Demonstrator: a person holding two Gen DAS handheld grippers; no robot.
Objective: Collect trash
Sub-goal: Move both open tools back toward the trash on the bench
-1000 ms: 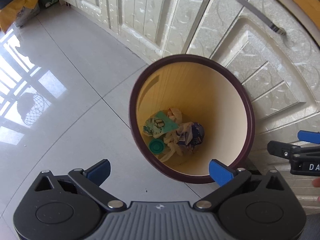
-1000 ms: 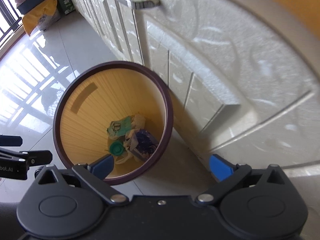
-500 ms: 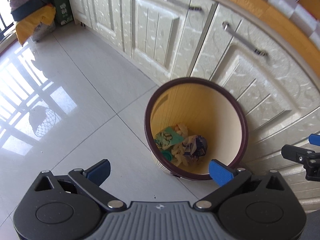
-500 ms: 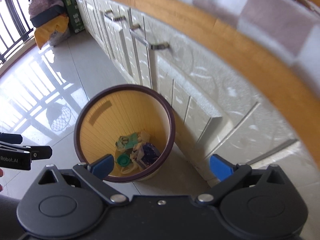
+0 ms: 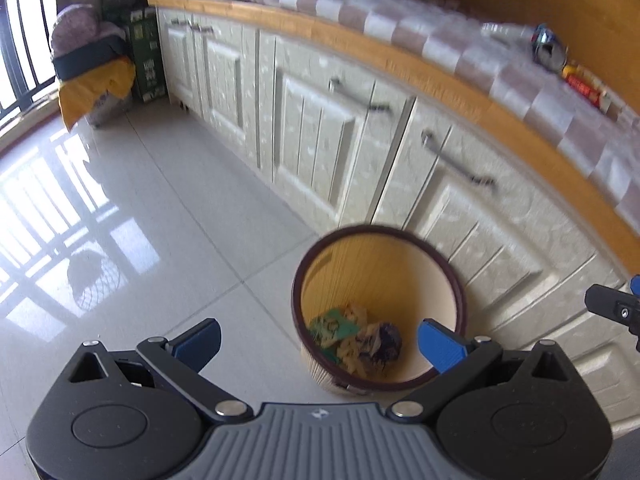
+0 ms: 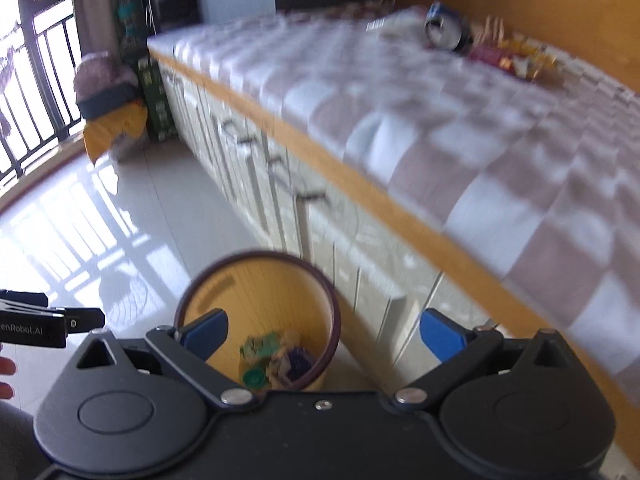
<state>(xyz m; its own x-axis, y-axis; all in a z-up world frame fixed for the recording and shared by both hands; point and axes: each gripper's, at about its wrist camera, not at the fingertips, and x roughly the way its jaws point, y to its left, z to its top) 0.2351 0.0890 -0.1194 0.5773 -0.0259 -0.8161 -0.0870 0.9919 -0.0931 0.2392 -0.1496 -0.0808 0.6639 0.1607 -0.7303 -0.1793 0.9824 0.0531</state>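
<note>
A round waste bin (image 5: 378, 236) (image 6: 256, 258) with a dark rim and yellow inside stands on the floor against the cabinets. Crumpled wrappers (image 5: 360, 336) (image 6: 280, 354) and a green cap (image 6: 253, 379) lie at its bottom. On the checked countertop (image 6: 460, 152) lie a crushed blue can (image 6: 442, 28) (image 5: 548, 50) and red-yellow wrappers (image 6: 512, 58) (image 5: 586, 88), blurred. My left gripper (image 5: 318, 340) is open and empty, high above the bin. My right gripper (image 6: 322, 334) is also open and empty, above the bin beside the counter edge.
Cream cabinet doors (image 5: 320, 120) with metal handles run under the wooden counter edge (image 6: 360, 188). Glossy floor tiles (image 5: 140, 220) spread to the left. A yellow bag and bundle (image 5: 92, 76) and a green box (image 5: 146, 64) sit in the far corner by a balcony railing (image 6: 24, 80).
Both grippers have risen and tilted up away from the bin; it looks smaller and lower, and the countertop with the can and wrappers has come into view.
</note>
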